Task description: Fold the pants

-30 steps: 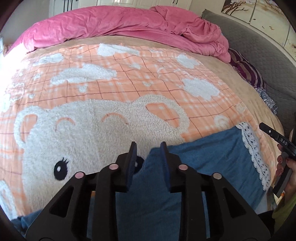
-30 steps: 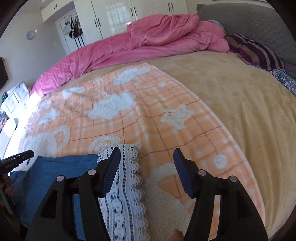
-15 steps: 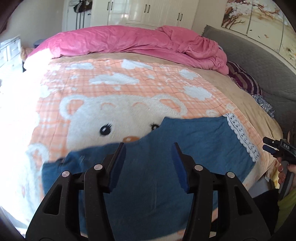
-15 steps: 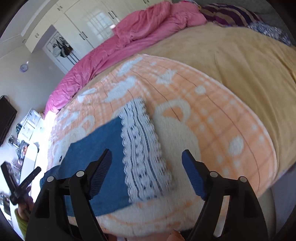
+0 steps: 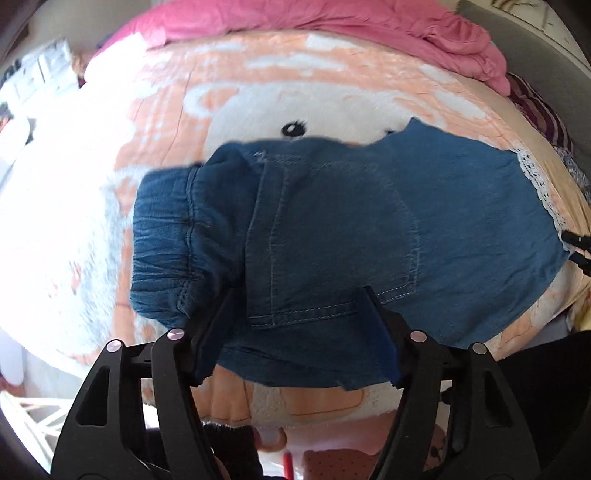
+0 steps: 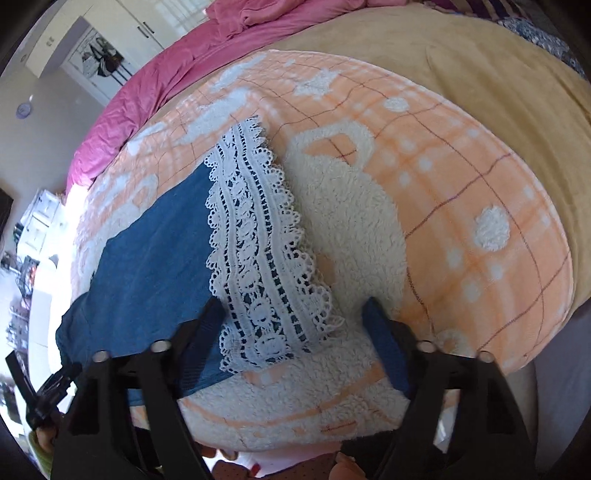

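Observation:
Blue denim pants (image 5: 332,221) lie flat across the near edge of the bed, gathered waistband (image 5: 162,240) at left, white lace cuff (image 5: 539,184) at right. My left gripper (image 5: 295,339) is open and empty, held above the pants' near edge by the back pocket. My right gripper (image 6: 295,339) is open and empty, above the lace cuff (image 6: 258,251); the blue leg (image 6: 147,258) runs off to its left. The left gripper (image 6: 40,391) shows at the right wrist view's lower left.
The pants rest on an orange plaid blanket with a white bear (image 5: 332,99). A pink duvet (image 5: 369,22) is bunched at the far side. A tan cover (image 6: 480,66) lies to the right. The bed's edge (image 6: 332,435) is just below both grippers.
Both grippers have pulled back and up from the pants toward the bed's near edge. The left gripper's jaws have opened wide, and the pants lie spread flat.

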`<act>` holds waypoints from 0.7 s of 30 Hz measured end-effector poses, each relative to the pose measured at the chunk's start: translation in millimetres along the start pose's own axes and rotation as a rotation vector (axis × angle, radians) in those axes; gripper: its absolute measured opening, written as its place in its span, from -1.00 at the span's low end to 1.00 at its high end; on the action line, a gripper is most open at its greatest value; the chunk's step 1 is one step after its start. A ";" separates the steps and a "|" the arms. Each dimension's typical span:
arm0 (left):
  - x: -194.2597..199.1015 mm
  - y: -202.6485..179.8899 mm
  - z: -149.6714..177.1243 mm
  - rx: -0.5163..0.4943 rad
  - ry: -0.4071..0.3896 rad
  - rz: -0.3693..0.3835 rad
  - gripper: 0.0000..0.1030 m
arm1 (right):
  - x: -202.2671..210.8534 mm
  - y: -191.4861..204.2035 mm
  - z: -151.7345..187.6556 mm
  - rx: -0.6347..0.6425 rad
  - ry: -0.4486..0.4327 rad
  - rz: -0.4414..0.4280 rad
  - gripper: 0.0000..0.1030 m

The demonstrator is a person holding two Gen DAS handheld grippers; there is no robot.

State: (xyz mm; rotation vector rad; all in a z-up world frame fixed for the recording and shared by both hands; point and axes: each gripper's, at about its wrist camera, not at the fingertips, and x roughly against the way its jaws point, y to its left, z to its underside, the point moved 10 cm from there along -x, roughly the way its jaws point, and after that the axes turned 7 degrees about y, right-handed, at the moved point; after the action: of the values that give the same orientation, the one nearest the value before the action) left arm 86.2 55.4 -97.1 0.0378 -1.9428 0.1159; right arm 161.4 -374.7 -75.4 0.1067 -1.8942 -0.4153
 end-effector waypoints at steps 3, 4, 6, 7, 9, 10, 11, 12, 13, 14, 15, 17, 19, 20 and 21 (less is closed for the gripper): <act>5.6 7.3 4.1 -0.012 0.001 -0.032 0.01 | 7.3 4.0 1.6 0.014 -0.013 -0.057 -0.42; 5.4 9.2 6.5 -0.012 0.005 -0.032 -0.01 | 8.6 4.2 2.5 0.022 -0.016 -0.053 -0.46; 5.8 11.1 8.6 -0.018 0.003 -0.034 -0.03 | 9.8 3.1 1.2 0.027 -0.021 -0.044 -0.51; 5.7 12.3 8.9 -0.019 0.004 -0.032 -0.03 | 10.8 3.6 1.2 0.030 -0.024 -0.041 -0.51; 4.4 13.0 9.8 -0.021 0.008 -0.028 -0.03 | 10.3 2.3 1.2 0.036 -0.024 -0.014 -0.51; 4.3 12.3 10.6 -0.020 0.011 -0.028 -0.03 | 8.1 2.1 1.5 0.038 -0.016 -0.002 -0.50; 3.8 12.5 10.4 -0.019 0.012 -0.028 -0.03 | 4.7 -0.7 2.8 0.037 -0.002 0.026 -0.47; 3.3 11.4 9.9 -0.019 0.013 -0.028 -0.03 | 1.7 -0.9 3.5 0.038 0.008 0.035 -0.41; 3.9 10.5 9.7 -0.018 0.010 -0.027 -0.03 | 0.7 -1.0 3.9 0.043 0.010 0.038 -0.37; 5.0 9.3 8.6 -0.017 0.004 -0.019 -0.03 | 2.1 -0.2 4.1 0.048 0.005 0.043 -0.35; 6.5 9.1 8.3 -0.015 -0.005 -0.015 -0.03 | 3.0 -0.2 4.1 0.047 0.002 0.041 -0.33; 10.1 8.0 7.6 -0.016 -0.020 -0.013 -0.03 | 8.2 -2.0 2.0 0.035 -0.023 0.046 -0.26; 14.3 6.3 6.7 -0.014 -0.035 -0.013 -0.01 | 21.3 -4.1 -4.3 0.029 -0.088 0.080 0.04; 15.9 4.8 7.7 -0.015 -0.037 -0.010 0.07 | 27.9 -7.0 -8.3 0.024 -0.122 0.106 0.12; 16.6 3.2 8.3 -0.018 -0.039 -0.011 0.14 | 36.2 -9.9 -13.1 0.020 -0.168 0.135 0.12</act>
State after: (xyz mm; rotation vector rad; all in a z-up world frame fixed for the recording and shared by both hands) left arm 72.2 58.3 -84.9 0.0390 -1.9818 0.0912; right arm 159.4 -396.9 -42.5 -0.0443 -2.0575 -0.3208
